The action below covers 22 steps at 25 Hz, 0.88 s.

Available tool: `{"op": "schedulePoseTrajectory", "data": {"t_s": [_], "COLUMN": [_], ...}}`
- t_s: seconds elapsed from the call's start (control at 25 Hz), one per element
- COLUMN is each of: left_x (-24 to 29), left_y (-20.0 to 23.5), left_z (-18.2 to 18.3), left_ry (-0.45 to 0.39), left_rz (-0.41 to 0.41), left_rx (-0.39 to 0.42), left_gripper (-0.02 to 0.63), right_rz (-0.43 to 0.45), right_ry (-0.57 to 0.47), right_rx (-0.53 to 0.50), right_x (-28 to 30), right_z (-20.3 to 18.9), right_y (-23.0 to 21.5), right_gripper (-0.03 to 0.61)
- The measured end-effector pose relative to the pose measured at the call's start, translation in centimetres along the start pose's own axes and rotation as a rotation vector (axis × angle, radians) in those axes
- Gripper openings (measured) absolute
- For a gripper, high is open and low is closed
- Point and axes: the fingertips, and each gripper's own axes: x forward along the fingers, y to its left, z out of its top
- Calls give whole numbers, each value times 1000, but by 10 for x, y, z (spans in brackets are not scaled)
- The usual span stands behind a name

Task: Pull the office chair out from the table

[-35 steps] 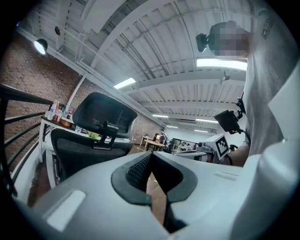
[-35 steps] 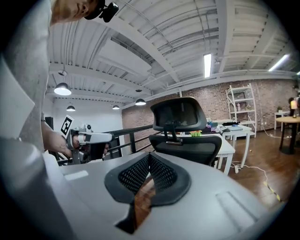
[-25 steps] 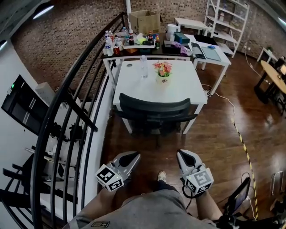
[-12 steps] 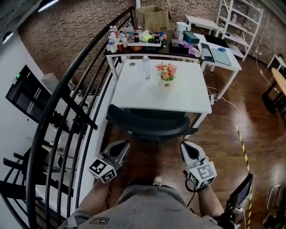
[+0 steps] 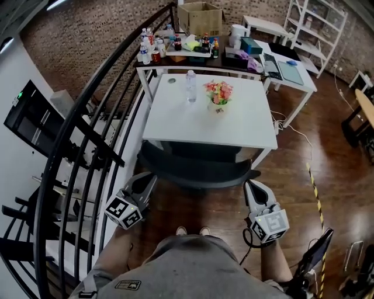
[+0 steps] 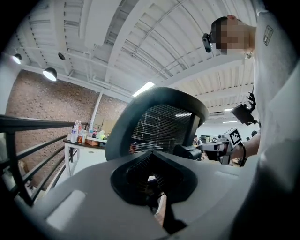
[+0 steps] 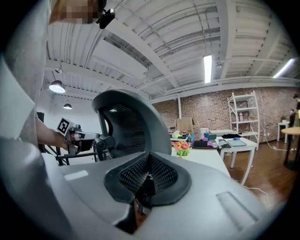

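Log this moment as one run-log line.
phase: approach | office chair: pushed in under table | left gripper: shut, empty, near chair's left side | right gripper: shut, empty, near chair's right side

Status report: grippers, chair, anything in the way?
Left gripper and right gripper shut, empty. Chair tucked under table, not gripped. Railing close on left.

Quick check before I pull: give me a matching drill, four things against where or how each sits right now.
1 office chair
2 bottle
3 flowers
4 cardboard box

A colourful, on the white table
B tucked at the white table's near edge
C farthest back, by the brick wall
D clear, upright on the white table

Pairs: 1-B, 2-D, 3-A, 4-C
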Motion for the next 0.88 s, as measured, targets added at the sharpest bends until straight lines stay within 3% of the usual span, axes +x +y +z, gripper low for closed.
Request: {"op": "schedulePoseTrajectory", "data": {"t_s": [0.04, 0.16, 0.24, 0.28, 0.48, 0.88], "left_x": [-1, -1, 3, 5, 25, 88], "left_y": [8, 29, 44, 51, 62, 37], "left_z": [1, 12, 12, 10, 9, 2], "left_ry": [-4, 1, 8, 12, 48, 124], "left_rz": [10, 28, 14, -3, -127, -443], "left_rx": [8, 17, 7, 6, 32, 10], "left_gripper": [0, 0, 159, 208, 298, 379], "right_rz": [0, 29, 52, 62, 136, 362], "right_ry": [0, 31, 48, 52, 40, 90], "right_rx": [0, 18, 21, 19, 19, 52], "right_x": [0, 4, 11, 14, 32, 84], "right_z": [1, 0, 0, 2, 8, 6], "right_y": [-3, -11, -15, -16, -19, 1], "right_gripper": [20, 170, 239, 262, 302, 327]}}
